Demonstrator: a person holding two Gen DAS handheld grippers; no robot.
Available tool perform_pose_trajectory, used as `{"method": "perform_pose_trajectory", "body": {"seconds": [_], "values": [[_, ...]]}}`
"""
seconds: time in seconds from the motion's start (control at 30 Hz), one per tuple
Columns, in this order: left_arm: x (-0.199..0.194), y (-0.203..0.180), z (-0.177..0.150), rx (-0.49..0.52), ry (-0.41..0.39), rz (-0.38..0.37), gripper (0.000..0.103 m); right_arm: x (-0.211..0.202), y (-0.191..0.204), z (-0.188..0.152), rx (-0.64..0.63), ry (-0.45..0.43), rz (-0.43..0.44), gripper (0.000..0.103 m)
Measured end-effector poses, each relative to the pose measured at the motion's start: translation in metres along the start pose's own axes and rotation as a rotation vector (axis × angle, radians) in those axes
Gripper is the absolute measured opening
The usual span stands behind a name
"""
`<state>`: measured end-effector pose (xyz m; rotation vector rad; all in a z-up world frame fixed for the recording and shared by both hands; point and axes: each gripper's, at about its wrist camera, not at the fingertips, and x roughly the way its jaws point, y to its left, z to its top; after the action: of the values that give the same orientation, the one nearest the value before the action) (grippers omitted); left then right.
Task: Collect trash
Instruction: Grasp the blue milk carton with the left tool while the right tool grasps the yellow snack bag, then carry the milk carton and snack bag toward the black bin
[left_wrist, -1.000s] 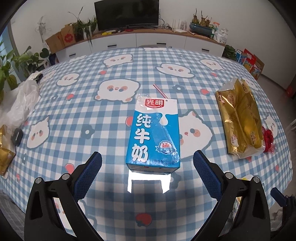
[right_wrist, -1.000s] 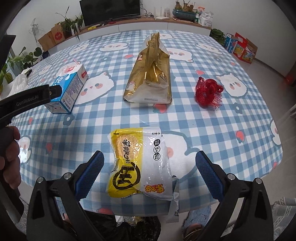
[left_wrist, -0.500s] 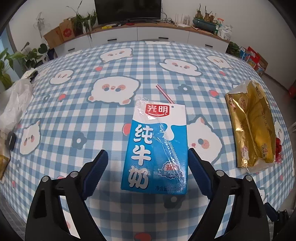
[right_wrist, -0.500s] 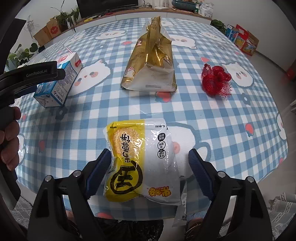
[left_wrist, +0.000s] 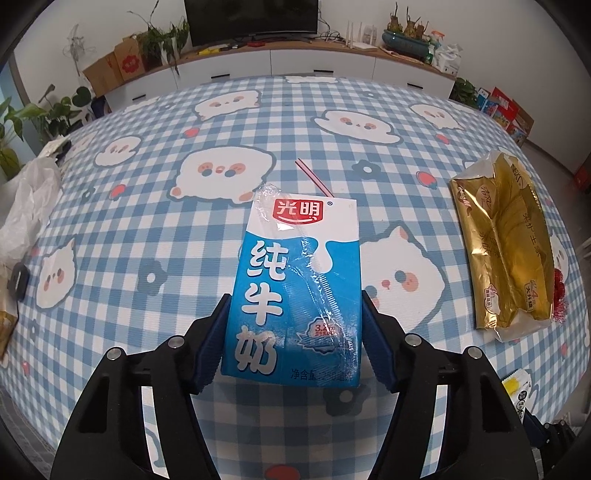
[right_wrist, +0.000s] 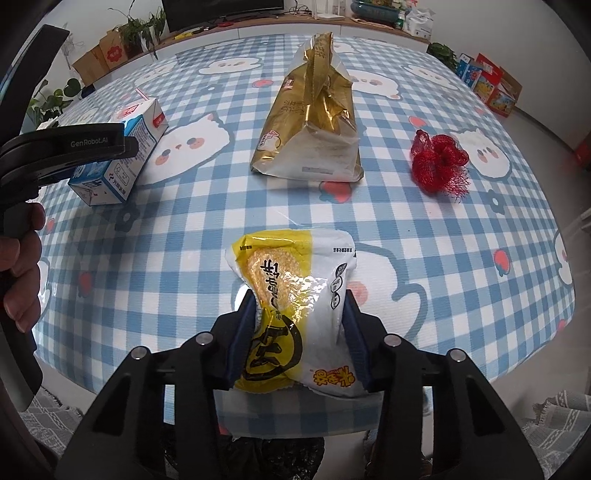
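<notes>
The left gripper clamps the blue milk carton between its 2 pads; the right gripper pinches the yellow-white snack packet. Beyond the right gripper lie a gold bag and, farther right, red netting.

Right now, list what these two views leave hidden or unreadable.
- Left wrist view: the milk carton hides the left gripper pad faces and its own underside.
- Right wrist view: the snack packet covers the right gripper pads; the table edge hides where trash goes.
- Gold bag print: too small.
</notes>
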<state>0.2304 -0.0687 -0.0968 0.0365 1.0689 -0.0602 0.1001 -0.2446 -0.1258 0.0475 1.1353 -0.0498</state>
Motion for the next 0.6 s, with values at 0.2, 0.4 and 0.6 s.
{"method": "perform_pose_trajectory", "body": {"seconds": [0.2, 0.4, 0.6], "values": [[-0.003, -0.001, -0.002, 0.004, -0.006, -0.001, 0.064, -0.001, -0.004, 0.001, 0.007, -0.006, 0.011, 0.025], [-0.014, -0.001, -0.005, 0.0, -0.02, -0.007, 0.064, -0.008, -0.003, 0.002, 0.004, -0.034, 0.016, 0.025], [-0.03, 0.001, -0.009, -0.015, -0.032, -0.017, 0.064, -0.019, -0.004, 0.003, 0.004, -0.062, 0.017, 0.025]]}}
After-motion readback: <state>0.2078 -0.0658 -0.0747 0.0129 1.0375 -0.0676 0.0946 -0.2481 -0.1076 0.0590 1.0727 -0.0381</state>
